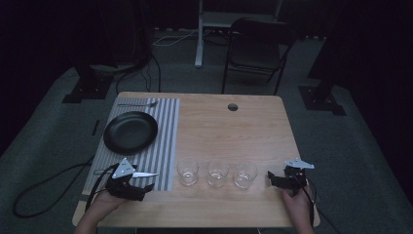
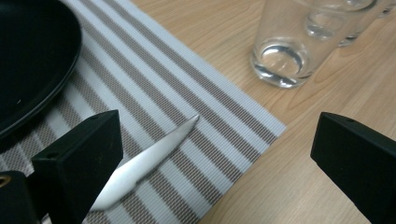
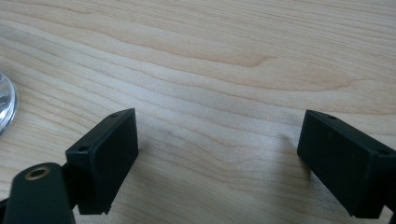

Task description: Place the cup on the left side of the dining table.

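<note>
the left gripper rests low at the near left of the table, jaws spread wide and holding nothing. between them, closer to the left jaw, lies the knife, flat on the striped placemat with its tip pointing toward the mat's right edge. in the high view the knife sits at the mat's near end, just in front of the black plate.

the knife looks like thin polished metal: stiff, light, and probably slippery under flat black pads. lying flat, it offers little height to bite on, so a pinch across the narrow width of the blade or handle, with the jaws pressed down into the mat, seems the surest hold. the woven mat should give a little and help the jaws get under the edges. the handle is hidden behind the left jaw, so its shape cannot be judged.

the right gripper is near the right front of the table, jaws wide too, over bare wood. three clear glasses stand in a row between the two grippers; they are fragile and easy to tip, and the nearest glass stands just off the mat's edge.

the table is pale wood, smooth and level. a spoon lies at the mat's far end. the room beyond is dim, with a folding chair and cables on grey carpet.
</note>
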